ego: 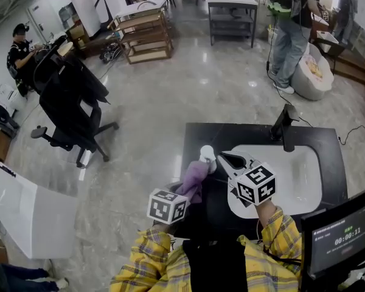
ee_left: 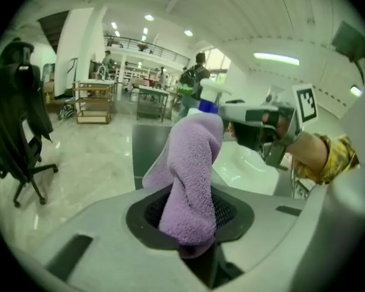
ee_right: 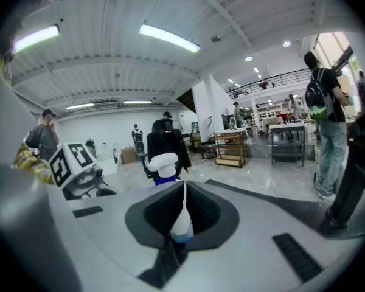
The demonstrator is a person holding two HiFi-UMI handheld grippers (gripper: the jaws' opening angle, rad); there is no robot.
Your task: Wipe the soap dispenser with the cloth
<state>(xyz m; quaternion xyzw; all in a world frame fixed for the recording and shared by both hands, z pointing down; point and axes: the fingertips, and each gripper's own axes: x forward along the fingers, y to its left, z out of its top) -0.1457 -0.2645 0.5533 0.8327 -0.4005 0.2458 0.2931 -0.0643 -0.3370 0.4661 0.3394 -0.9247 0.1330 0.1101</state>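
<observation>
The soap dispenser [ego: 207, 154] has a white pump head over a blue collar and is held above the black counter's left part. My right gripper [ego: 222, 160] comes at it from the right and is shut on a thin white part of it [ee_right: 182, 221]; the pump head [ee_right: 164, 162] shows just beyond the jaws. My left gripper [ego: 191, 191] is shut on a purple cloth [ego: 195, 176]. In the left gripper view the cloth [ee_left: 192, 181] rises out of the jaws and lies against the dispenser [ee_left: 208, 97] below its head. The dispenser's body is hidden by the cloth.
A white sink basin [ego: 295, 178] is set in the black counter [ego: 231, 132], with a black faucet [ego: 284, 126] behind it. A monitor [ego: 344, 236] stands at the lower right. A black office chair [ego: 70, 105] is on the floor to the left, and a person [ego: 292, 35] stands far off.
</observation>
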